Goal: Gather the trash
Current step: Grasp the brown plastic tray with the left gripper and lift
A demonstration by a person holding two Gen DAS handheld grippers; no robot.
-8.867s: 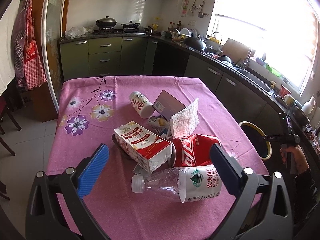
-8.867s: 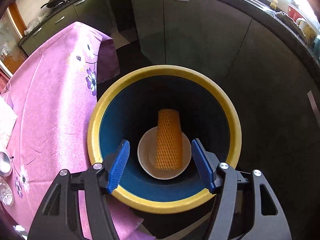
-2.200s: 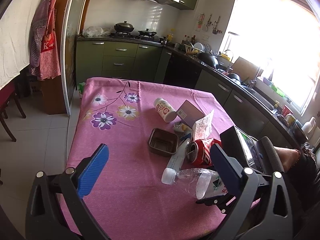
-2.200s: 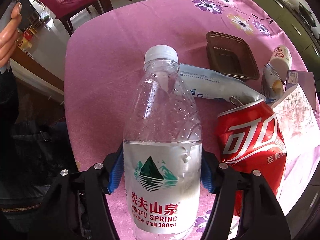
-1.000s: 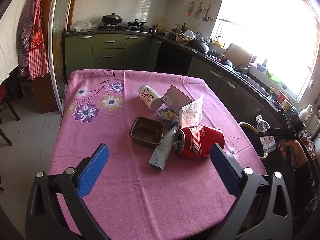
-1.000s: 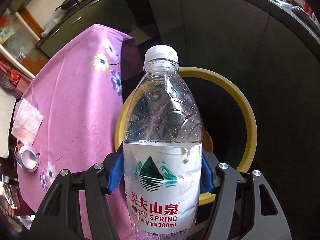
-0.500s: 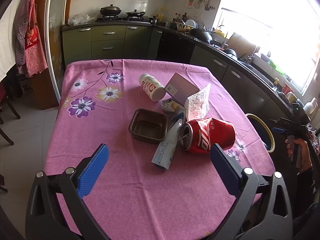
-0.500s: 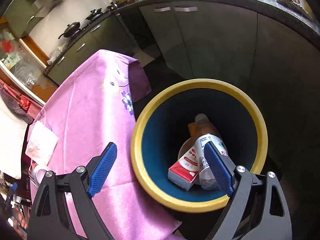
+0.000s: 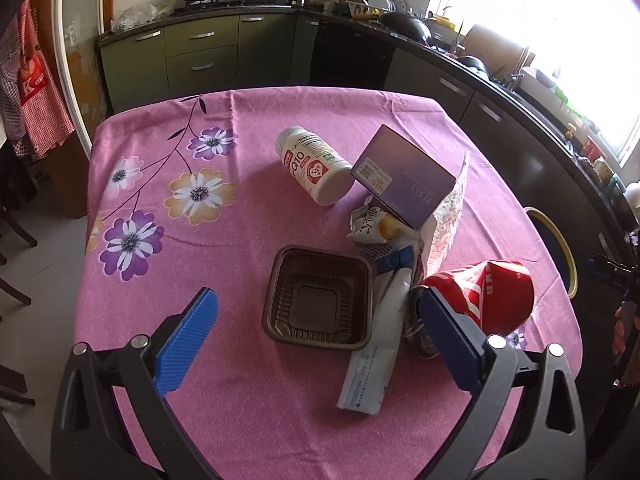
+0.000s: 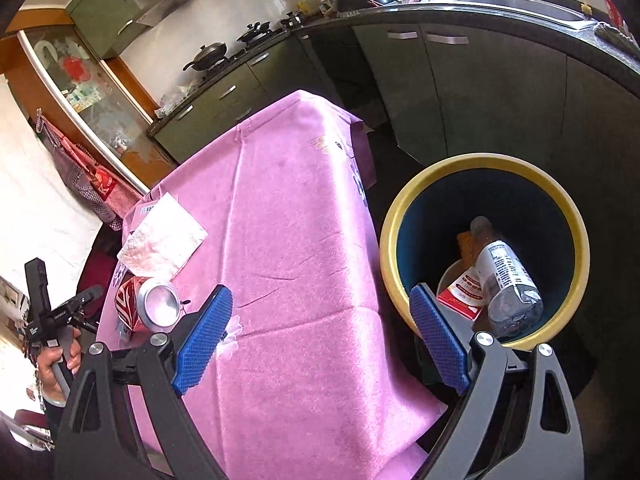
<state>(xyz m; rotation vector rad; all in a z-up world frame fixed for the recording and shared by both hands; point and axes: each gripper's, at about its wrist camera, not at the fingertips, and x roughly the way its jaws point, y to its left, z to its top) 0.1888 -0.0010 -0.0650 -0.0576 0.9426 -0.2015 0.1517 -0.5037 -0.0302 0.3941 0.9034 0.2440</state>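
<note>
Trash lies on the pink flowered tablecloth (image 9: 168, 280): a brown plastic tray (image 9: 318, 298), a crushed red cola can (image 9: 492, 292), a white sachet (image 9: 378, 356), a white pill bottle (image 9: 314, 164), a purple box (image 9: 404, 180) and a paper napkin (image 9: 444, 220). My left gripper (image 9: 318, 344) is open and empty, low over the tray. My right gripper (image 10: 320, 340) is open and empty beside the yellow-rimmed bin (image 10: 404, 216). The bin holds the water bottle (image 10: 506, 280) and a red-and-white carton (image 10: 460, 294). The can (image 10: 142, 306) and the napkin (image 10: 162, 240) also show in the right wrist view.
Dark green kitchen cabinets (image 9: 208, 56) and a counter with pans run behind and to the right of the table. The bin (image 9: 556, 248) stands on the floor off the table's right edge. A red apron (image 9: 28, 92) hangs at the left.
My right gripper has let the water bottle drop into the bin and has swung back toward the table. My left gripper has moved forward and lower over the tray.
</note>
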